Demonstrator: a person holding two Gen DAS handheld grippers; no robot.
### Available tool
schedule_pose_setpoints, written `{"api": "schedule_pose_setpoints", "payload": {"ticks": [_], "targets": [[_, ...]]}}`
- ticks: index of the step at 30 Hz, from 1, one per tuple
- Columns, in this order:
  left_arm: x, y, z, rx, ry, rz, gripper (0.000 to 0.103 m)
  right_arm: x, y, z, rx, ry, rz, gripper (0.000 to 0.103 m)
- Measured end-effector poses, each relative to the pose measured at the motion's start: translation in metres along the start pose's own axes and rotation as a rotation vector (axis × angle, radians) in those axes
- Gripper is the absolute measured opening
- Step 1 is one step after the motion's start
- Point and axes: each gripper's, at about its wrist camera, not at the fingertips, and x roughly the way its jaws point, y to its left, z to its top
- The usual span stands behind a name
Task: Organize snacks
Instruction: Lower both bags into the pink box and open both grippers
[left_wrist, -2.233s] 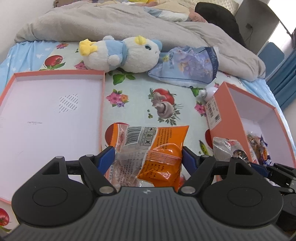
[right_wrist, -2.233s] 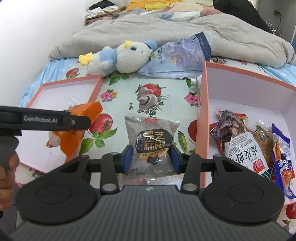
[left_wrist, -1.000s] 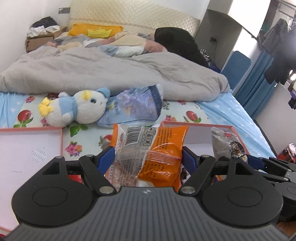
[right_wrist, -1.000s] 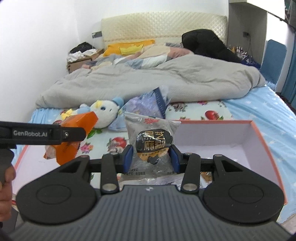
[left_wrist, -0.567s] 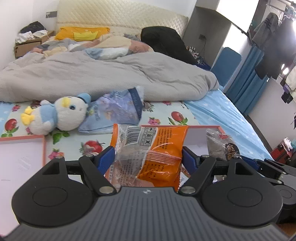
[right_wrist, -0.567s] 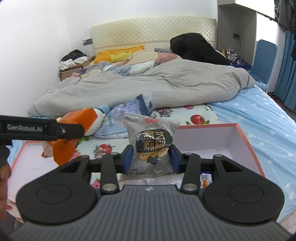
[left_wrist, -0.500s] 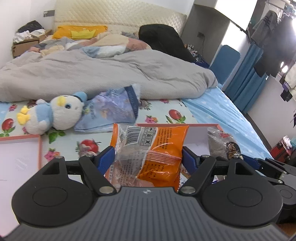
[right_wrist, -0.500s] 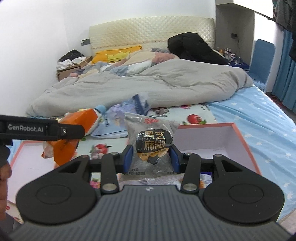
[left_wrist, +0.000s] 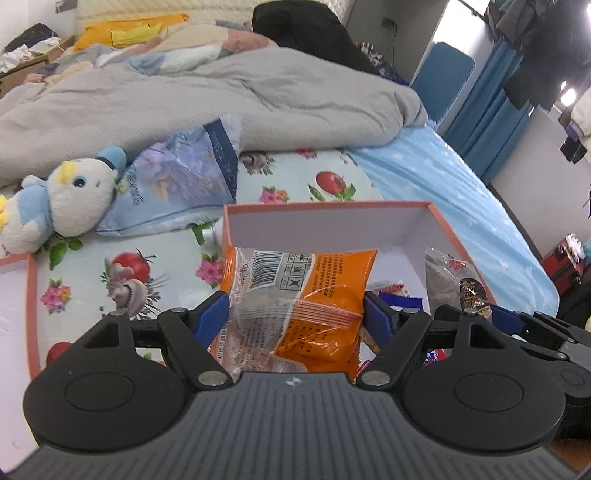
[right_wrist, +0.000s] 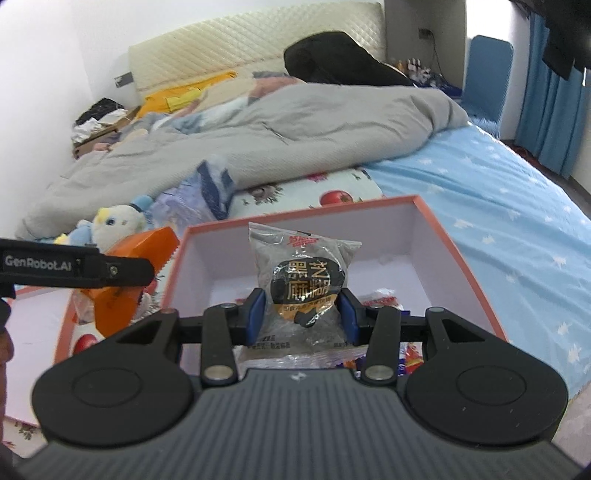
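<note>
Several snack packets (right_wrist: 380, 297) lie inside orange box (right_wrist: 465, 266).

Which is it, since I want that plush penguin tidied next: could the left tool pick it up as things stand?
Probably not yet. The left tool is shut on the orange snack packet, so it has no free grip. The plush penguin lies unobstructed on the bed.

The near snack packet (left_wrist: 295, 299) is orange with a clear panel and a black barcode; the other packet (right_wrist: 301, 284) is clear grey with a black, gold-lettered badge. The box (left_wrist: 328, 208) has an orange-pink rim and white inside, and the gripper fingers (left_wrist: 212, 314) are blue on black. The far quilt (left_wrist: 221, 92) is grey, the plush toy (left_wrist: 62, 201) white, pale blue and yellow, and the sheet (left_wrist: 147, 266) pale with red tomatoes and pink flowers.
</note>
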Motion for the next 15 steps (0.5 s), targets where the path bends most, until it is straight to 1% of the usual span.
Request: {"api": "schedule_pose_setpoints", "payload": {"ticks": [6, 15], "targets": [[0.03, -0.006, -0.002, 0.016, 0.053, -0.005, 0.081, 0.023, -0.013, -0.009, 0.007, 0.036, -0.013, 0.046], [0.062, -0.012, -0.005, 0.041, 0.112, 0.002, 0.081, 0.046, -0.02, -0.02, 0.036, 0.088, 0.005, 0.047]]}}
